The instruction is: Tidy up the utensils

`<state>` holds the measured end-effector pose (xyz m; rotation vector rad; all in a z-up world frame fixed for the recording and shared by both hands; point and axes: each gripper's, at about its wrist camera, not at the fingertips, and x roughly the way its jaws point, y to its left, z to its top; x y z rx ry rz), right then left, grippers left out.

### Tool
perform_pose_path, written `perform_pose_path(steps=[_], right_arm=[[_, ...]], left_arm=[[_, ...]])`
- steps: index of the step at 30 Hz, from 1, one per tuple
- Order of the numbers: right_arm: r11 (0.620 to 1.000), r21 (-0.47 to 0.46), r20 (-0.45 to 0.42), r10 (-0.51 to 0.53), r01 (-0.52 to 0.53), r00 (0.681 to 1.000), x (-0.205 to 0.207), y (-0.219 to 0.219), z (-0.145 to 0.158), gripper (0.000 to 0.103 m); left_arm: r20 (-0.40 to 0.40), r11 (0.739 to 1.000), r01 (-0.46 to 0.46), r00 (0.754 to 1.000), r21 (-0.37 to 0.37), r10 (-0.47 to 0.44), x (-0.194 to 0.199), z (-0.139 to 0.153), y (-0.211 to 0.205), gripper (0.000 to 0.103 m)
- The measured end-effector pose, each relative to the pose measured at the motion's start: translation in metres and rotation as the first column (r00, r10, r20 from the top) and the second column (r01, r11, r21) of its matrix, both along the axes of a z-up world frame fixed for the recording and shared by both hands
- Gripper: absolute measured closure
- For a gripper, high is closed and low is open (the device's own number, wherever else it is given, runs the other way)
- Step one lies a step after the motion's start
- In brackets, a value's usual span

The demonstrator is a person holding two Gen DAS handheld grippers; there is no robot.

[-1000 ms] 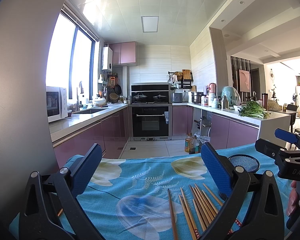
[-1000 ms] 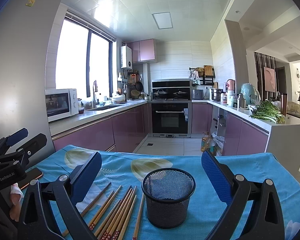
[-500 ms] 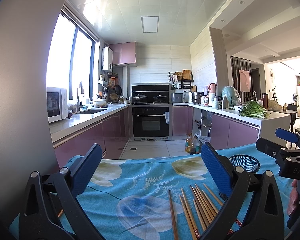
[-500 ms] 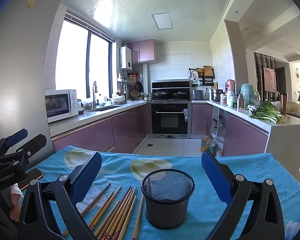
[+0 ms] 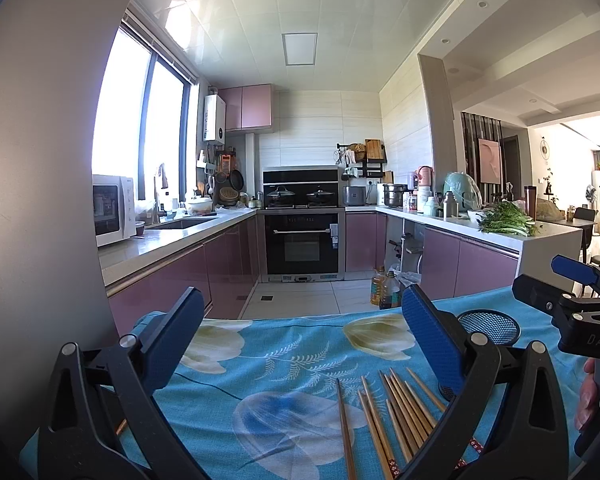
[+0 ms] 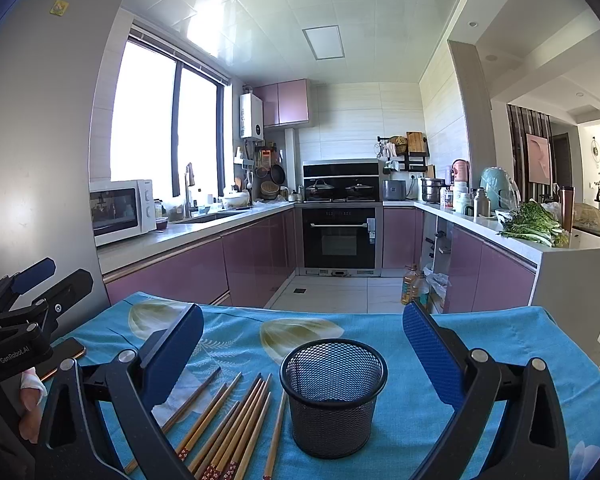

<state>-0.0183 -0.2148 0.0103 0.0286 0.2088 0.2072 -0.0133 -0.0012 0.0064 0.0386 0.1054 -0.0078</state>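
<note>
Nothing has visibly moved since the earlier frames: left gripper [image 5: 300, 340] and right gripper [image 6: 302, 354] hang released, chopsticks [image 6: 236, 424] fanned lower left beside the mesh cup [image 6: 334, 396], light, stiff, probably slippery, best pinched mid-length.

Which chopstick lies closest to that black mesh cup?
The single chopstick on the right edge of the bundle; it almost touches the mesh cup, while the other chopsticks fan out leftward.

Bright daylight floods in from the tall dark-framed window [image 6: 164, 128] on the left, glaring off the glossy white tiled ceiling [image 6: 220, 12]. Both fisheye views are sharp, bending strongly with dark corners.
</note>
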Motion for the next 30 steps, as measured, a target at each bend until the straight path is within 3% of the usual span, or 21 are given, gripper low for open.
perform_pose_path(steps=[30], right_arm=[[1.000, 0.006, 0.000, -0.003, 0.003, 1.000, -0.0026, -0.0033, -0.0005, 0.006]], left_arm=[[-0.001, 1.000, -0.004, 1.000, 0.002, 0.004, 0.0007, 0.0001, -0.0008, 0.006]])
